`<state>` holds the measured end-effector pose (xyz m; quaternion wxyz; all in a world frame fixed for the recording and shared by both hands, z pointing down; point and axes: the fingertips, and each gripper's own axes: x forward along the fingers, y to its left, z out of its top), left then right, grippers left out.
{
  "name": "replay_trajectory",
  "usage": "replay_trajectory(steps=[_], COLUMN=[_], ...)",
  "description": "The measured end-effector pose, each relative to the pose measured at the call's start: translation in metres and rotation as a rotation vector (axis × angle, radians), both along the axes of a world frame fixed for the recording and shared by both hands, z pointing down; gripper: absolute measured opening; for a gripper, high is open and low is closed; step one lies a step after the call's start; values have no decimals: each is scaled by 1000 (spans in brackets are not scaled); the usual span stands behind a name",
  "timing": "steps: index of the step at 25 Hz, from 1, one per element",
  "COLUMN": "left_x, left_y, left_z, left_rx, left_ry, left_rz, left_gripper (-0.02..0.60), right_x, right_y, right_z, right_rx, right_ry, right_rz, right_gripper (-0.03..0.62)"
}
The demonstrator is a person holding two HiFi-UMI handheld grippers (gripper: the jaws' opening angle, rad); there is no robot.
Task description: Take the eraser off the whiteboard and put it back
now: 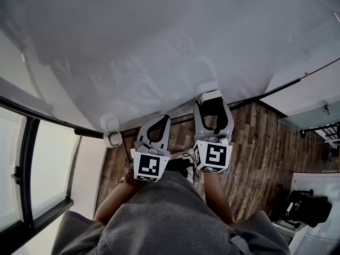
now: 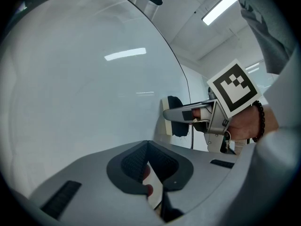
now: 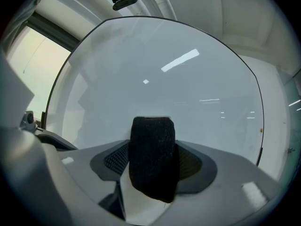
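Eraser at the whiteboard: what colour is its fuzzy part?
Black, on a pale base. The eraser shows best in the right gripper view.

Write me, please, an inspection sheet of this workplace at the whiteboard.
Surface: whiteboard, upright, no writing seen, only light reflections.
Job's things: eraser, black felt facing away from the board, pale side toward the board.
Clutter: small round white part at the board's lower corner.
Grippers: right claw closed on the eraser's sides; left claw shut, holding nothing, beside the right one.
Cables: nothing seen.
Surroundings: wooden floor below; window at the left.
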<state>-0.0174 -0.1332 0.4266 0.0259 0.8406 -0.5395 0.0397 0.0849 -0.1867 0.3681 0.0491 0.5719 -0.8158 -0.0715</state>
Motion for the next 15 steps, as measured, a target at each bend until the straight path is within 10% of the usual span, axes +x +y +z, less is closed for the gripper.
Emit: replay_trajectory(steps=[15], left_x=[1], left_y=[11], left_z=[2], left_rx=[2], left_ry=[-11], left_rz=[9], left_gripper=[6], right_x=[1], right_y=[13], right_z=[1], right_rx=[-5], right_ry=[-11], right_rz=[-3], right_gripper=[287])
